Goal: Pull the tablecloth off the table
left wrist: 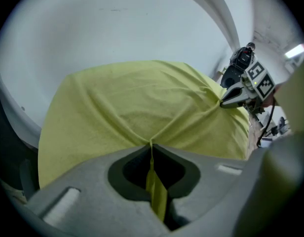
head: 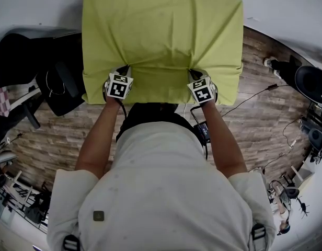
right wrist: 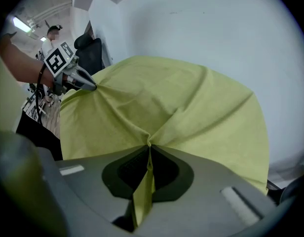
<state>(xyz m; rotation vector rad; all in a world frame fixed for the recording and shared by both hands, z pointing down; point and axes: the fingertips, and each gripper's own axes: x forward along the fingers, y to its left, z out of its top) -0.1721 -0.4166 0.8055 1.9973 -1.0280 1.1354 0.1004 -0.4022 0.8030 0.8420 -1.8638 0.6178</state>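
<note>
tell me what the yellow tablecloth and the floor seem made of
Tablecloth: thin matte woven fabric, maybe cotton; it gathers in soft creases where pinched. Floor: wood-look planks, matte, grain and seams showing; real wood or laminate, can't tell.

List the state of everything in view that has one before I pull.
tablecloth: spread out, near edge hanging down, pinched at two spots with creases fanning from each
left gripper: shut on the tablecloth, a fold clamped between its jaws
right gripper: shut on the tablecloth, a fold clamped between its jaws
</note>
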